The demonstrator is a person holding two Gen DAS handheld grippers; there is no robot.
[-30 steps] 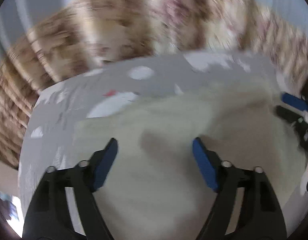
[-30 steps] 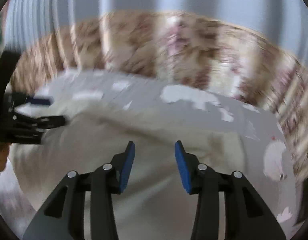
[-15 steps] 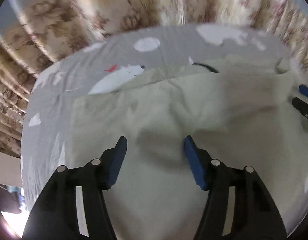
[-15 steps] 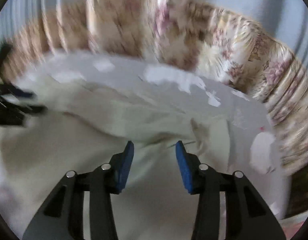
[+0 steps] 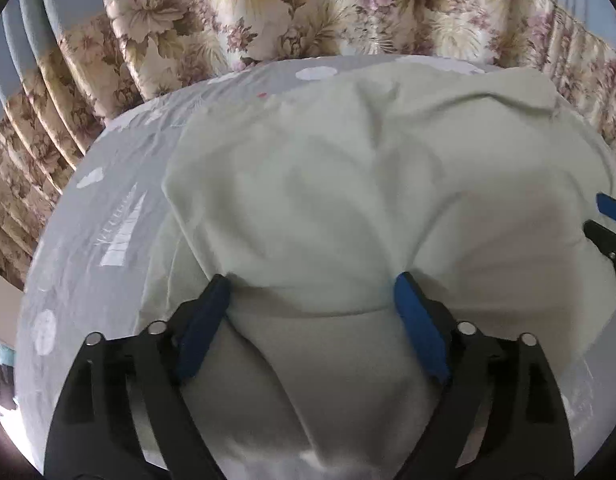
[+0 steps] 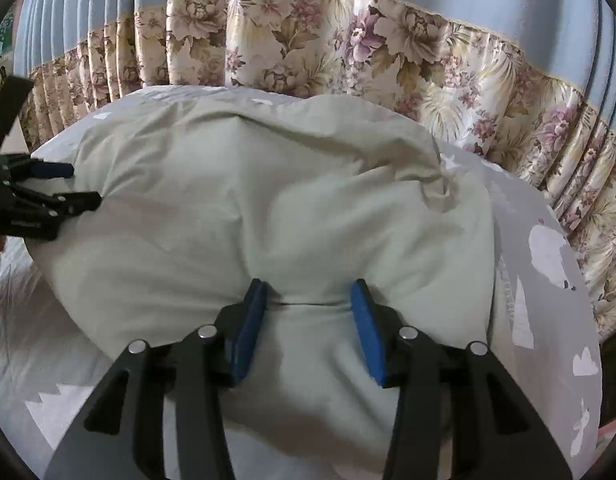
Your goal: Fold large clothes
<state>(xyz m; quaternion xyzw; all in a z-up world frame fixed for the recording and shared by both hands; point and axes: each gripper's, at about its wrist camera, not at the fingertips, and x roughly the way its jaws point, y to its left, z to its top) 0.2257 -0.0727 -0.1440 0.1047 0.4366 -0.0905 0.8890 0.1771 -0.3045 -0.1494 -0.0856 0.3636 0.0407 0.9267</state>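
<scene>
left hand-held gripper (image 5: 310, 286) wide apart, right hand-held gripper (image 6: 305, 294) parted, both astride pale green garment (image 6: 267, 200), no readable writing

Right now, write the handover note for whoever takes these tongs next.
Left tongs: open, fingers pressed down into the pale green cotton garment, straddling a fold edge, nothing clamped.
Right tongs: open, likewise astride a fold edge of the garment.
The garment lies rumpled and bunched on the grey bedsheet with white animal prints, flowered curtain behind.
Done: garment gathered toward the middle, with at least one layer lying over another.
Left: close on the edge, carry the fold over, smooth the creases, likely fold again.
</scene>
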